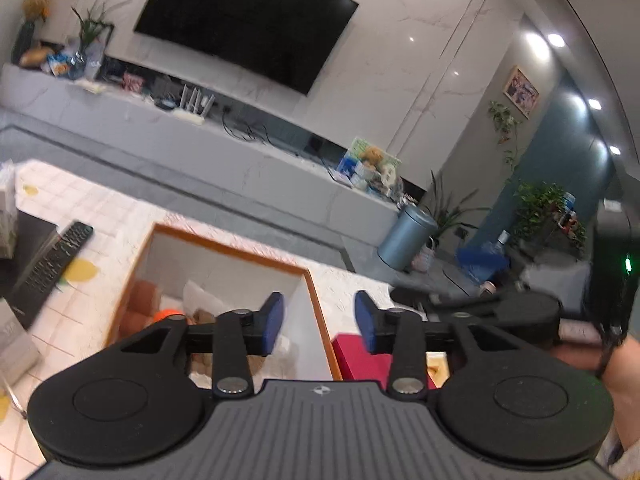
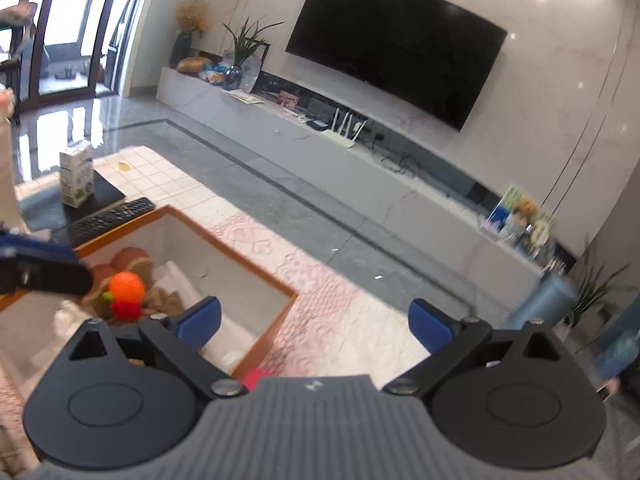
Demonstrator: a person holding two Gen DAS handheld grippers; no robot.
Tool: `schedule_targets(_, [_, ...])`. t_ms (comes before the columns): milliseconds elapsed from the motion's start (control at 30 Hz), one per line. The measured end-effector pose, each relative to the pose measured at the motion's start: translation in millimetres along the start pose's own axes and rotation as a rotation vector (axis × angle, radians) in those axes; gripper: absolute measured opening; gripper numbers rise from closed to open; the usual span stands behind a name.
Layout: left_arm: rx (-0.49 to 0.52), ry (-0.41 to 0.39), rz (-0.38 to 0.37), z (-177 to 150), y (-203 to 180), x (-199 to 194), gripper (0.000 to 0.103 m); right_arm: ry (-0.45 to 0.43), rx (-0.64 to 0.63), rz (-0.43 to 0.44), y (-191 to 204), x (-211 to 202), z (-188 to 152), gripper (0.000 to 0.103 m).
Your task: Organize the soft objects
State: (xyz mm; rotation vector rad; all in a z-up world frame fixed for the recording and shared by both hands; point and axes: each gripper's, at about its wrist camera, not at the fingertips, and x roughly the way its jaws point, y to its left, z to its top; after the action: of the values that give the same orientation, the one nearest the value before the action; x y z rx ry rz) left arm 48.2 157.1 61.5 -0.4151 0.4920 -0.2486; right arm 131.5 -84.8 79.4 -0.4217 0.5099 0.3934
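A box with an orange-brown rim (image 1: 224, 246) (image 2: 224, 244) and pale lining stands on the tiled tablecloth. Inside lie a brown plush (image 1: 142, 296) (image 2: 128, 258), an orange ball (image 1: 168, 314) (image 2: 127, 287) and a small red soft piece (image 2: 126, 309). My left gripper (image 1: 320, 322) hovers over the box's right wall, open, with nothing between its blue pads. My right gripper (image 2: 316, 326) stands wide open above the box's near right corner, also empty. A magenta object (image 1: 352, 354) (image 2: 253, 380) lies just outside the box, partly hidden by the grippers.
A black remote (image 1: 52, 268) (image 2: 112, 216) lies left of the box, near a milk carton (image 2: 76, 174). Beyond the table are grey floor, a long TV bench (image 2: 360, 160) with clutter, a wall television (image 1: 248, 20) and a blue bin (image 1: 406, 238). A person's hand (image 1: 624, 364) shows at right.
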Motion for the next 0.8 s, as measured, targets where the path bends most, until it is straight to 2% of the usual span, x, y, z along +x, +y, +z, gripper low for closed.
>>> schedule_targets(67, [-0.033,-0.049,0.077,5.8,2.4,-7.4,0.057,0.002,0.042,0.065,-3.0,-5.7,-7.8,0.095])
schedule_targets(133, [-0.027,-0.079,0.135,11.7,7.6,-13.7,0.058,0.028,0.100,0.149,-2.9,-6.0,-13.2,0.087])
schedule_targets(233, [0.035,-0.055,0.192,16.7,21.6,-17.8,0.059,0.058,0.190,0.253,9.0,7.2,-15.0,0.084])
schedule_targets(333, [0.043,-0.040,0.273,17.0,41.2,-18.1,0.059,0.081,0.212,0.347,34.0,29.3,-8.1,0.084])
schedule_targets(400, [0.015,-0.022,0.317,14.9,54.3,-15.6,0.059,0.110,0.221,0.391,54.2,49.1,-1.2,0.077])
schedule_targets(433, [-0.003,-0.009,0.329,14.2,61.8,-14.0,0.059,0.126,0.225,0.414,63.9,60.2,3.1,0.069])
schedule_targets(467, [-0.023,0.002,0.334,13.2,68.3,-13.3,0.059,0.145,0.230,0.433,73.1,73.1,6.5,0.066])
schedule_targets(633, [-0.079,0.039,0.318,11.0,87.9,-9.4,0.058,0.239,0.251,0.464,108.2,131.3,16.1,0.061])
schedule_targets(800, [-0.084,0.079,0.363,8.6,92.0,-4.4,0.058,0.281,0.246,0.465,126.6,158.5,15.8,0.059])
